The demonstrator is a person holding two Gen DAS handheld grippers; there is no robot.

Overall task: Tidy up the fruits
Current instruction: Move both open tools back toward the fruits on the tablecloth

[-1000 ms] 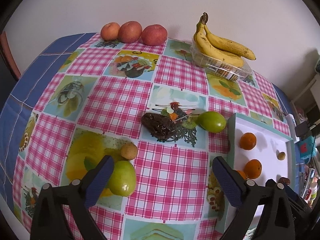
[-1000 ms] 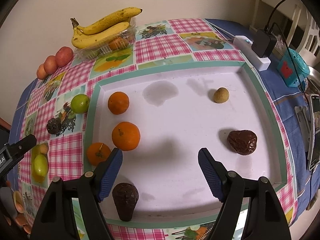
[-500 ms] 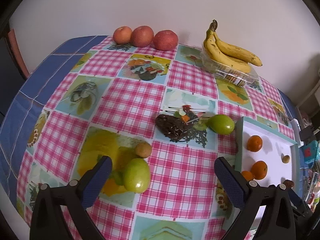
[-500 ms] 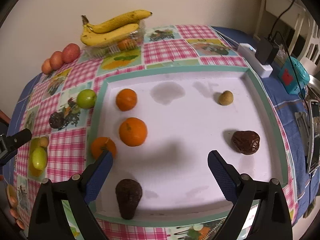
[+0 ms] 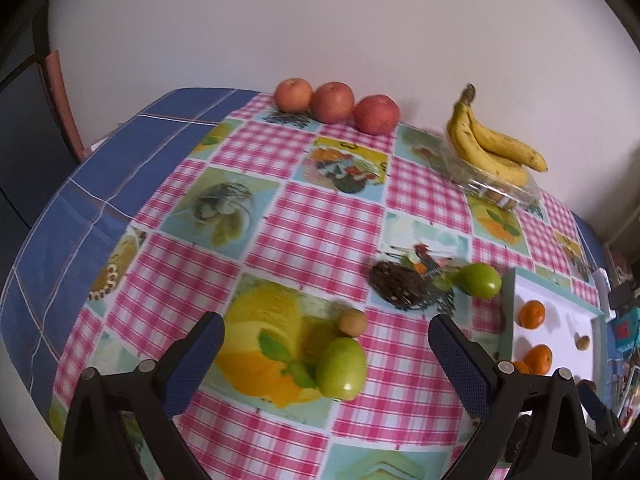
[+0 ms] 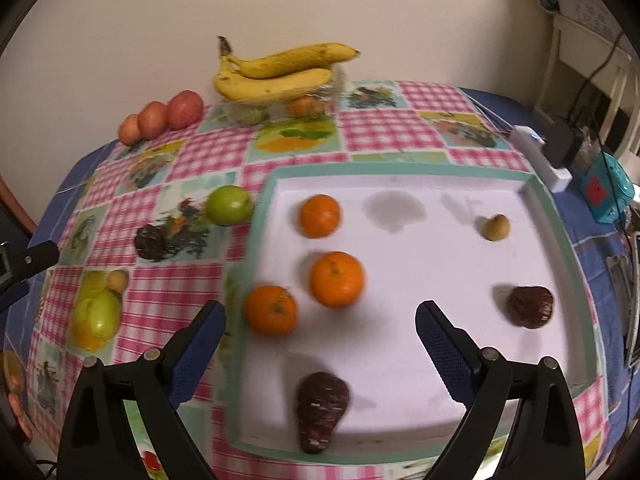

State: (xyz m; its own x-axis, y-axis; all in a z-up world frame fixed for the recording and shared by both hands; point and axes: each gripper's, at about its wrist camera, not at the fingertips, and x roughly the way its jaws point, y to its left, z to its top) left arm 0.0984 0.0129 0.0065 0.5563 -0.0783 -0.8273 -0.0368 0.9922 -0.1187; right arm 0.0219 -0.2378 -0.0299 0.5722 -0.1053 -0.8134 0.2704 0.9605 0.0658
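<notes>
On the checked tablecloth (image 5: 320,236) the white tray (image 6: 536,204) sits at the right, probably as the collecting place, since three oranges (image 6: 337,279), two dark wrinkled fruits (image 6: 530,306) and a small brown fruit (image 6: 495,227) already lie in it. Bananas (image 5: 496,148) and three apples (image 5: 332,102) rest against the far wall. The left gripper (image 5: 326,330) hangs empty with fingers wide above a green fruit (image 5: 342,368), seemingly lined up to take it. The right gripper (image 6: 320,320) hovers empty and wide over the tray. Compared with a second ago, the left gripper has drawn back and swung so the green fruit now lies between its fingers.
</notes>
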